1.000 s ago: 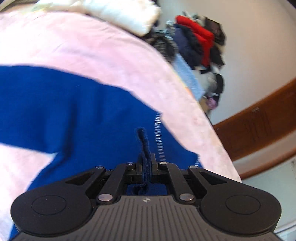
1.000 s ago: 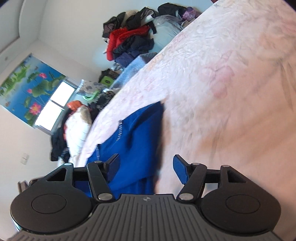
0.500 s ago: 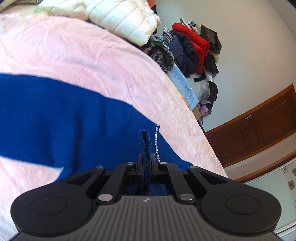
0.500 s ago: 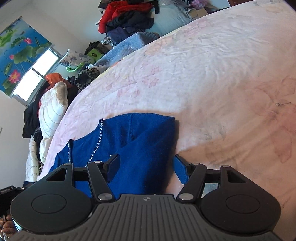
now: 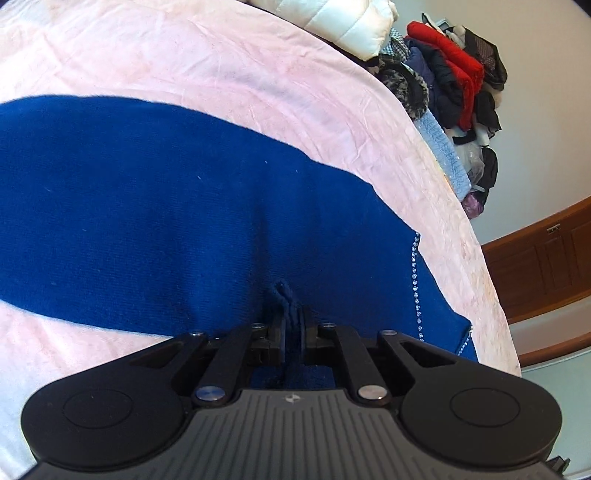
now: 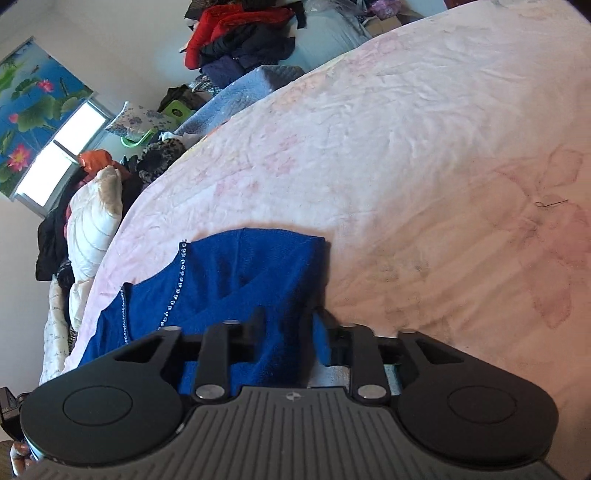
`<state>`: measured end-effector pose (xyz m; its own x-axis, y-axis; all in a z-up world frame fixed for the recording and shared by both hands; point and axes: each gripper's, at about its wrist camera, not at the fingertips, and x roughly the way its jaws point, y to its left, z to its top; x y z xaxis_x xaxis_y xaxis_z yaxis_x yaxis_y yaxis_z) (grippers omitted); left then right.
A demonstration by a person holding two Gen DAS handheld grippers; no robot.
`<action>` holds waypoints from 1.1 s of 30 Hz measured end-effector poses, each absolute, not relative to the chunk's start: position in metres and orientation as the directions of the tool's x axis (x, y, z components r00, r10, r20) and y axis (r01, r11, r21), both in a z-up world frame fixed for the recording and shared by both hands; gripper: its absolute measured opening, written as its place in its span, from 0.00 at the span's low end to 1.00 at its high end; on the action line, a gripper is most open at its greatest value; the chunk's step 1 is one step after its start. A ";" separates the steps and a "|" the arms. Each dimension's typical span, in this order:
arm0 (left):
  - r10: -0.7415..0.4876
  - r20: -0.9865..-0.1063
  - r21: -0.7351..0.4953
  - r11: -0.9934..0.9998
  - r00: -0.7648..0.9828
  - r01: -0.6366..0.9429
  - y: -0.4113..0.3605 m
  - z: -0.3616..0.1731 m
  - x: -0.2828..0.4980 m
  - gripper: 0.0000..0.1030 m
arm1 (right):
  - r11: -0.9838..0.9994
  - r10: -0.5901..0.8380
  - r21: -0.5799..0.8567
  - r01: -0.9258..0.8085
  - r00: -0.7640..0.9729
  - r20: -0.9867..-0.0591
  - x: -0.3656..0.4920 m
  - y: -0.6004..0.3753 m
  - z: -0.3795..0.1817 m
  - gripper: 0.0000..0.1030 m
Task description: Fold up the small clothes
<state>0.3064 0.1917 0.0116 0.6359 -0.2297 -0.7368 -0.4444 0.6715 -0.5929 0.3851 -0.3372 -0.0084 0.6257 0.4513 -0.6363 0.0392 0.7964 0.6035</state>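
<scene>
My left tool (image 5: 291,332) is pinched tight on a little fold of the blue top (image 5: 147,206). The fold sticks up between its two black fingers (image 5: 275,341). The rest of the top lies spread out flat on the pink bed sheet (image 5: 221,70), and it goes far off to the left side of that picture. A line of tiny shiny beads (image 5: 414,280) runs down the top close to the edge of the bed.

My right tool (image 6: 286,332) has a thick bunch of the blue top between its fingers, and it is closed on that bunch. From this side the top looks folded over, with a straight edge next to bare pink sheet. The bead line shows here too, on the side of the top near the bed's edge.

Past the edge of the bed there is a big pile of clothes (image 5: 458,70), red and dark ones, and a white puffy coat (image 5: 351,22). A bright window (image 6: 62,155) is on the wall.
</scene>
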 end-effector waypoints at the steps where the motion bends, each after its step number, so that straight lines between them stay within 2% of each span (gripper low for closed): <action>1: -0.204 -0.738 -0.580 0.679 0.643 -0.451 0.193 0.020 0.302 0.11 | 0.806 0.434 0.591 0.032 0.647 -0.627 0.380 -0.336 -0.001 0.43; 3: -0.136 -0.708 -0.556 0.713 0.693 -0.428 0.192 0.044 0.289 0.19 | 0.844 0.407 0.535 -0.039 0.695 -0.593 0.365 -0.326 0.020 0.42; 4: -0.106 -0.680 -0.546 0.734 0.726 -0.404 0.189 0.056 0.283 0.31 | 0.850 0.420 0.520 -0.086 0.706 -0.570 0.358 -0.319 0.030 0.42; 5: -0.087 -0.646 -0.540 0.755 0.758 -0.373 0.182 0.067 0.279 0.47 | 0.845 0.447 0.520 -0.128 0.704 -0.553 0.353 -0.311 0.037 0.45; 7: -0.095 -0.596 -0.516 0.806 0.797 -0.290 0.161 0.080 0.280 0.67 | 0.807 0.538 0.552 -0.208 0.645 -0.543 0.351 -0.289 0.043 0.55; 10: -0.149 -0.618 -0.457 0.867 0.772 -0.198 0.120 0.070 0.295 0.67 | 0.780 0.602 0.573 -0.252 0.553 -0.576 0.357 -0.257 0.034 0.56; 13: -0.183 -0.696 -0.420 0.888 0.695 -0.187 0.094 0.038 0.309 0.67 | 0.828 0.552 0.505 -0.243 0.510 -0.660 0.357 -0.233 0.015 0.55; 14: -0.178 -0.726 -0.397 0.897 0.664 -0.194 0.089 0.027 0.312 0.66 | 0.861 0.504 0.452 -0.231 0.505 -0.701 0.355 -0.230 0.006 0.48; 15: -0.163 -0.749 -0.369 0.907 0.642 -0.201 0.085 0.017 0.313 0.66 | 0.868 0.493 0.428 -0.251 0.539 -0.683 0.348 -0.233 0.000 0.45; 16: -0.145 -0.722 -0.351 0.919 0.676 -0.179 0.083 0.015 0.307 0.66 | 0.862 0.503 0.435 -0.260 0.554 -0.663 0.343 -0.239 -0.003 0.45; 19: -0.109 -0.730 -0.297 0.940 0.675 -0.169 0.075 0.015 0.306 0.66 | 0.830 0.537 0.514 -0.218 0.561 -0.630 0.336 -0.258 -0.007 0.44; 22: -0.050 -0.742 -0.214 0.963 0.668 -0.166 0.060 0.017 0.307 0.69 | 0.854 0.510 0.459 -0.245 0.574 -0.641 0.335 -0.248 -0.006 0.45; 24: -0.065 -0.745 -0.247 0.951 0.664 -0.185 0.063 0.022 0.302 0.69 | 0.866 0.493 0.433 -0.251 0.579 -0.650 0.337 -0.241 -0.004 0.49; 26: -0.142 -0.702 -0.375 0.906 0.698 -0.194 0.080 0.031 0.282 0.69 | 0.863 0.497 0.437 -0.253 0.579 -0.647 0.337 -0.241 -0.004 0.50; 28: -0.158 -0.646 -0.456 0.865 0.747 -0.211 0.099 0.043 0.255 0.69 | 0.856 0.508 0.447 -0.261 0.587 -0.631 0.334 -0.244 -0.006 0.50; 30: -0.121 -0.591 -0.512 0.820 0.798 -0.255 0.127 0.052 0.224 0.70 | 0.840 0.528 0.479 -0.256 0.594 -0.607 0.331 -0.250 -0.009 0.50; 33: 0.002 -0.540 -0.586 0.717 0.842 -0.377 0.187 0.060 0.178 0.71 | 0.819 0.546 0.524 -0.234 0.597 -0.587 0.332 -0.255 -0.011 0.50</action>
<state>0.1778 0.1871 0.0600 0.8417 0.0020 -0.5399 -0.3773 0.7174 -0.5856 0.3315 -0.2551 -0.0110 0.5972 0.5462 -0.5873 -0.2337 0.8190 0.5240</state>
